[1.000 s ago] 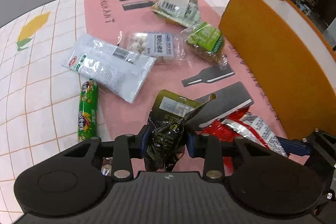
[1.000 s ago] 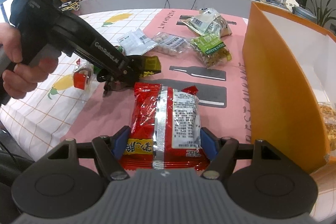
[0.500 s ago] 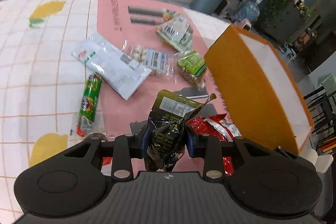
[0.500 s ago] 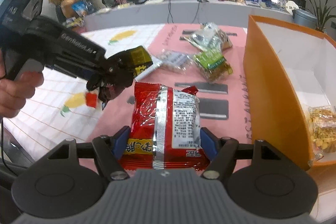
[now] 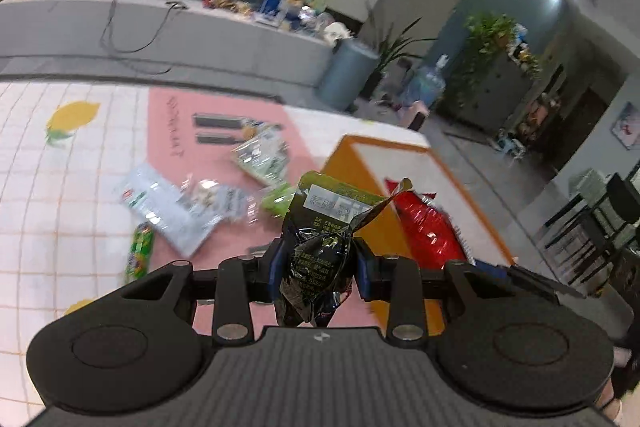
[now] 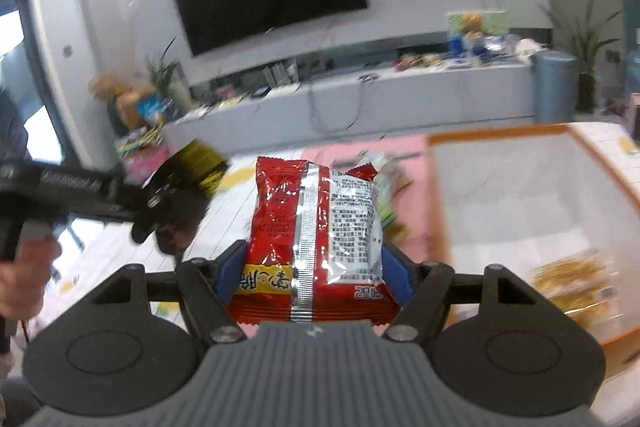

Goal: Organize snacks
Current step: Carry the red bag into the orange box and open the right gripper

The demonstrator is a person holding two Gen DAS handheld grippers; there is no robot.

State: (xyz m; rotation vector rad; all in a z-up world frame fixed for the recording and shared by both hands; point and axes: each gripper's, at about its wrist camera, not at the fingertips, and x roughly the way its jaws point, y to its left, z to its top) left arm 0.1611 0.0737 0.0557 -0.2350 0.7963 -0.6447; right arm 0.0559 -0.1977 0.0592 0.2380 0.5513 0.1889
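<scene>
only right view (image 6: 560,279) shows boxed yellow snack

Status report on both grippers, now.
Left gripper shut on dark packet. Right gripper shut on red packet. Orange box nearby, unobstructed.

Motion blur smears your loose snacks (image 5: 192,203) on the mat; their labels cannot be read. The red packet (image 6: 316,235) hides your right gripper's pads, and the yellow bag (image 6: 576,279) in the box (image 6: 440,203) is indistinct.
</scene>
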